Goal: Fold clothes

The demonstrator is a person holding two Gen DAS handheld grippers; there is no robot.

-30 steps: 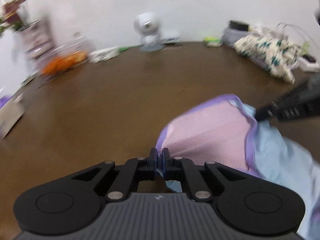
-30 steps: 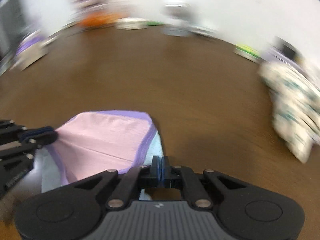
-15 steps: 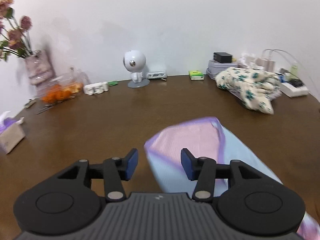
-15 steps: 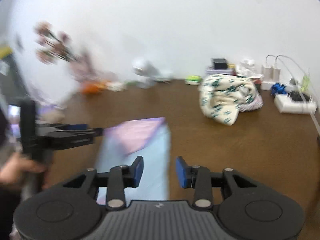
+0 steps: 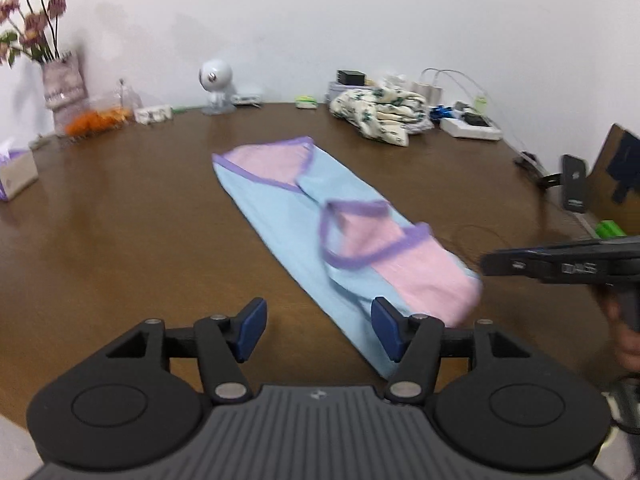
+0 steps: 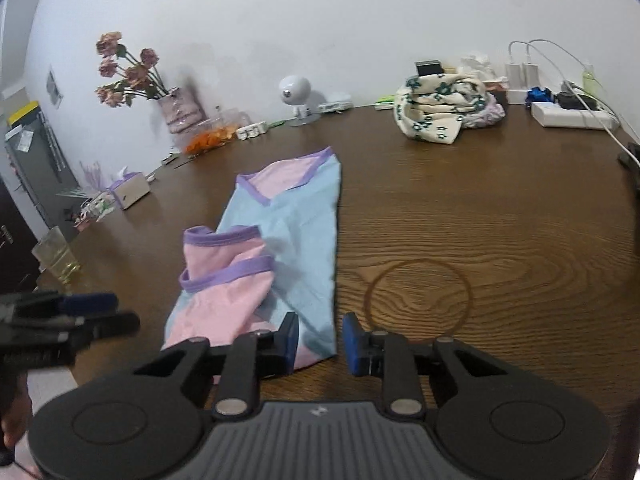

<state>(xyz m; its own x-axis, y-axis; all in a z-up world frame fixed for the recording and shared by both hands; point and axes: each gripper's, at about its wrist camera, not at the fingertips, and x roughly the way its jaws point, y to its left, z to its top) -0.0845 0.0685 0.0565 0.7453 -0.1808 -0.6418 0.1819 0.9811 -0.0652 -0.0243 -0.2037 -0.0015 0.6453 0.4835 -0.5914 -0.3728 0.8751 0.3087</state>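
A light-blue garment (image 5: 276, 216) with pink panels and purple trim lies folded into a long strip on the brown tabletop (image 5: 120, 216), running from near the front edge toward the middle, its sleeve openings turned up on top. Neither hand-held gripper holds it. The left hand-held gripper (image 5: 318, 330) hangs over the near end of the strip, its blue pads spread wide and touching nothing; its jaws have just been opening, with the cloth lying below the gap rather than pinched in it. The right hand-held gripper (image 6: 320, 340) hovers at the garment's near right corner, its jaws narrower but still parted and empty after just closing a little; the left pad overlaps the cloth's edge in the right wrist view, and contact cannot be told. Each tool shows at the edge of the other's view. Farther back, well apart from the strip, a bundled floral cloth (image 6: 436, 110) sits by the wall beside chargers and a power strip (image 6: 572, 118). A small white camera (image 6: 295, 92), a vase of dried flowers (image 6: 176, 110), a bag of oranges (image 6: 212, 138) and a tissue box (image 6: 130, 192) line the far and left edges.
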